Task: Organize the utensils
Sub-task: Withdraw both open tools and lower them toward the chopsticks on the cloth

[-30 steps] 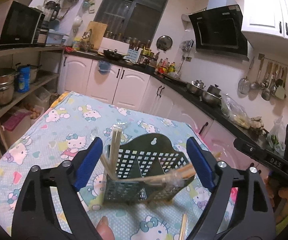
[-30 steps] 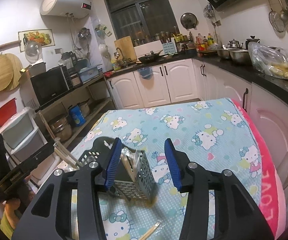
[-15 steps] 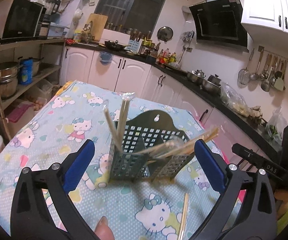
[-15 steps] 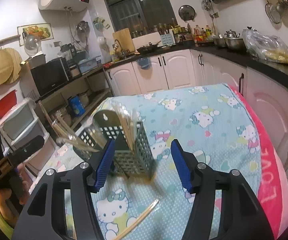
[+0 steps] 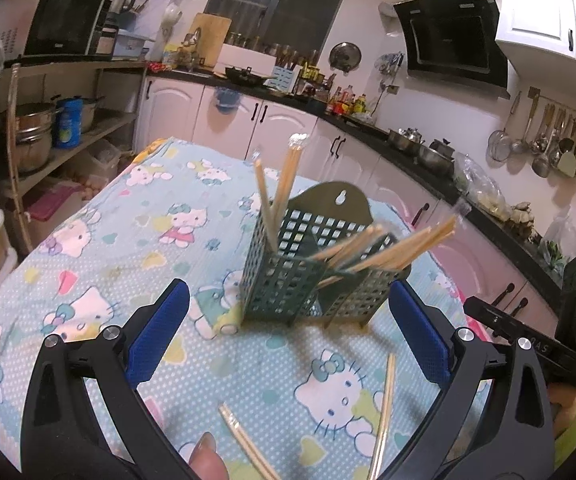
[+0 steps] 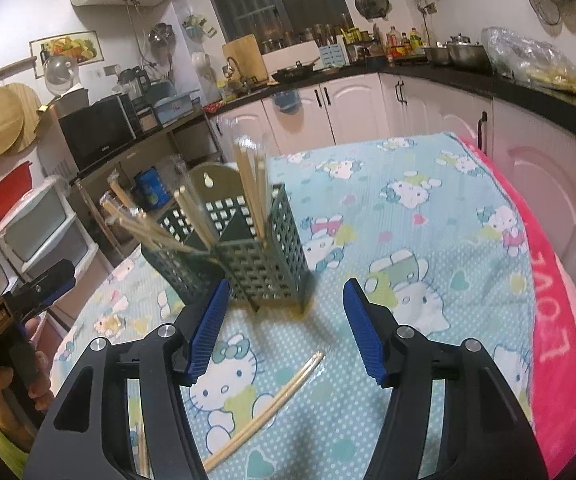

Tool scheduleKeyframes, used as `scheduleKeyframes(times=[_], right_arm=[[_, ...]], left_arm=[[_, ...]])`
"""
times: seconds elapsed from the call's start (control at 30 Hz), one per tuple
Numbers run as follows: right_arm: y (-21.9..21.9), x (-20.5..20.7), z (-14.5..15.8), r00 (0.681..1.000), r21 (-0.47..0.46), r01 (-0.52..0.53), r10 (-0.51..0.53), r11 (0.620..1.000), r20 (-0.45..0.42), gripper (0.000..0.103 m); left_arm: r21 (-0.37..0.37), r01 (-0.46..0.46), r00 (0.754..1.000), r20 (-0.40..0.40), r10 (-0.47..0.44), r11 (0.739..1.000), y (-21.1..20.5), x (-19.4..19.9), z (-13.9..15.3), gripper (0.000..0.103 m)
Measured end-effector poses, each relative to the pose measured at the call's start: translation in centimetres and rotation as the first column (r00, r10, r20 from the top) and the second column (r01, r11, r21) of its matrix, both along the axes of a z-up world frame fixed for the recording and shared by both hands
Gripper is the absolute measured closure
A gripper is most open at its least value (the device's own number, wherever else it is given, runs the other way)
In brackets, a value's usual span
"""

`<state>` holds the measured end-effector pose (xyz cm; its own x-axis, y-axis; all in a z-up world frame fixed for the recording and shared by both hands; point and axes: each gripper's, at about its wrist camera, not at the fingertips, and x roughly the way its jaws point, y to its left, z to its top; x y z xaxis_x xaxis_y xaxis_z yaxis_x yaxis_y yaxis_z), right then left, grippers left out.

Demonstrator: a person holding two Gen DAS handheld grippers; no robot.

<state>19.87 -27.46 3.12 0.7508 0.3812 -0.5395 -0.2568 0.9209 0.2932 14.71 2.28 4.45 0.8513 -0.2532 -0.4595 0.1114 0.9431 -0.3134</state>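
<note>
Chopsticks (image 5: 284, 184) stand in a dark green perforated holder (image 5: 288, 280) that sits upright on a counter (image 5: 128, 240) covered with a light blue cartoon-cat cloth. The holder has a rounded back plate with a hanging hole and is split into compartments. In the left wrist view two sticks rise steeply from the left compartment, while a bundle (image 5: 399, 244) leans out low to the right from the other one. In the right wrist view the same holder (image 6: 264, 264) shows its upright sticks (image 6: 252, 184) on the right and the leaning bundle (image 6: 148, 228) fanning out to the left.

Left claw (image 5: 288, 344) is released, jaws spread wide, the holder standing just beyond and between the blue pads without touching them. A fingertip (image 5: 206, 456) shows at the bottom edge. Loose chopsticks lie on the cloth near this claw: one (image 5: 383, 412) running nearly lengthwise on the right, another (image 5: 244, 444) slanting at lower centre.

Right claw (image 6: 286, 320) is also released, jaws partly apart with nothing between them; the holder's base is just ahead of its left pad. A pair of chopsticks (image 6: 272, 404) lies slantwise on the cloth below the jaws. At the far left a hand (image 6: 28, 372) grips the other device's handle.

A pink edge (image 6: 547, 320) borders the cloth on the right.
</note>
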Motion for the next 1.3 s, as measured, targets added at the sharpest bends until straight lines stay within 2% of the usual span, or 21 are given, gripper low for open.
scheduleKeyframes(times=[0.3, 0.73, 0.93, 1.13, 1.3], right_arm=[[1.1, -0.2, -2.5, 0.998, -0.005, -0.02, 0.019, 1.0, -0.065, 0.046], [2.3, -0.4, -5.8, 0.988, -0.011, -0.034, 0.032, 0.999, -0.153, 0.046], [2.7, -0.1, -7.3, 0.98, -0.029, -0.049, 0.042, 0.998, -0.193, 0.046], [3.2, 0.6, -8.7, 0.972, -0.062, -0.057, 0.041, 0.996, -0.233, 0.046], [3.6, 1.8, -9.8, 0.961, -0.077, -0.058, 0.034, 0.995, -0.275, 0.049]], left_arm=[[-0.03, -0.021, 0.995, -0.102, 0.018, 0.999, 1.5, -0.3, -3.4, 0.012], [-0.107, -0.015, 0.965, -0.261, -0.014, 0.994, 3.2, -1.2, -8.7, 0.012], [-0.165, 0.023, 0.949, -0.307, -0.074, 0.986, 3.4, -1.6, -10.3, 0.026], [-0.216, 0.064, 0.93, -0.342, -0.137, 0.974, 2.7, -1.6, -11.4, 0.055], [-0.197, 0.067, 0.927, -0.35, -0.134, 0.978, 2.1, -1.0, -11.7, 0.056]])
